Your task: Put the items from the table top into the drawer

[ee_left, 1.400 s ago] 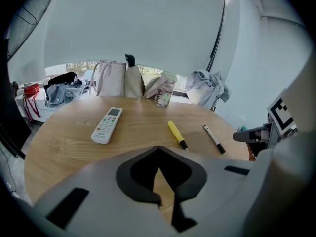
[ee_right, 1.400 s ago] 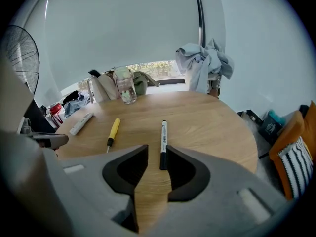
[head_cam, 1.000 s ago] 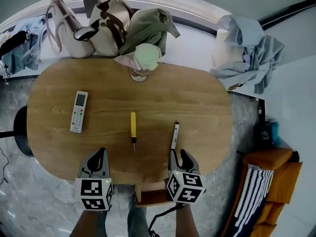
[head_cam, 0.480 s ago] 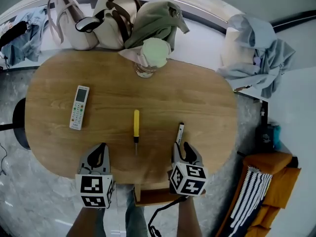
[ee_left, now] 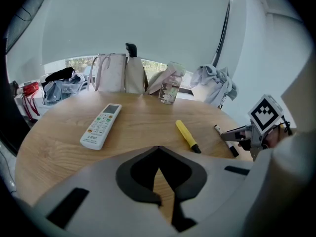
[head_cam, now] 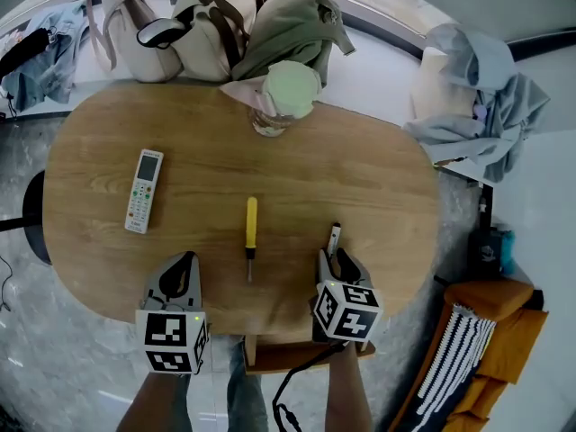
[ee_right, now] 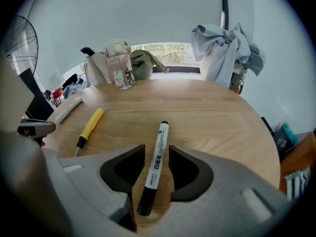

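Oval wood table point(head_cam: 378, 174) mid-room, pale grain, standing on a grey marbled floor point(head_cam: 54, 358). Past its far edge a white ledge point(head_cam: 369, 75) runs along the wall, w/ cream bags point(head_cam: 193, 39) and an olive garment point(head_cam: 288, 34) heaped on it. Low window strip point(ee_right: 173, 50) behind, greenery outside, soft even daylight. Off the table's right end, blue-grey clothes point(head_cam: 477, 106) slung over sth white; nearer, an orange seat point(head_cam: 495, 291). Wire fan guard point(ee_right: 17, 38) off to the left. Walls plain white.

Head view: right gripper point(head_cam: 334, 260) hides most of the white marker pen point(head_cam: 335, 235); oval wooden tabletop point(head_cam: 360, 178) covers part of the brown drawer point(head_cam: 274, 356).
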`<state>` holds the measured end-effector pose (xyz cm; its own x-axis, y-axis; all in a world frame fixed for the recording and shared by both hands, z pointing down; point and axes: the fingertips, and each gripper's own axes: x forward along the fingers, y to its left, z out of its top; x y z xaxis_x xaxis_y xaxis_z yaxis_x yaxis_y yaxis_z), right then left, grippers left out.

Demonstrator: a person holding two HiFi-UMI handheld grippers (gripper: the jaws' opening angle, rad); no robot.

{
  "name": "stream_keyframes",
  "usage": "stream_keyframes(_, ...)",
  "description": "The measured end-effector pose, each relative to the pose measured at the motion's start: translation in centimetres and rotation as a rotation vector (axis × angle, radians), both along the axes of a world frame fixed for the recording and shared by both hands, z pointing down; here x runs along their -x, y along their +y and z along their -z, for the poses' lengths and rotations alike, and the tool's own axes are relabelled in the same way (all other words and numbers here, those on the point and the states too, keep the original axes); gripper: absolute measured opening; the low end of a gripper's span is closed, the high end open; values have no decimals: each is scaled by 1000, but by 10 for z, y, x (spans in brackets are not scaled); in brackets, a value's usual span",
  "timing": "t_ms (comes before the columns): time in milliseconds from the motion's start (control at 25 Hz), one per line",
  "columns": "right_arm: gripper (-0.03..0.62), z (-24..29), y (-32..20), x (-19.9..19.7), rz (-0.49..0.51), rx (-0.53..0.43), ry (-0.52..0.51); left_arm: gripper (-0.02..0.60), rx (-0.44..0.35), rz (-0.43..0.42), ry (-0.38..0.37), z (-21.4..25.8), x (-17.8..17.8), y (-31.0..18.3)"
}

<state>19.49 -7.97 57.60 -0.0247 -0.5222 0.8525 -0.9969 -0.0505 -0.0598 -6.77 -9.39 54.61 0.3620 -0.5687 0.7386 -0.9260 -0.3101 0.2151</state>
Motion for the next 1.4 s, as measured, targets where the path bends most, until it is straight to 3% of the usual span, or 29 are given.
stream_keyframes(440, 132, -8, 2, -3, -9, 37, 12, -8, 5, -7, 4, -4, -4, -1)
stream_keyframes(1400, 74, 2, 8, -7, -27, 13, 10, -8, 6, -7, 16, -2, -6, 15)
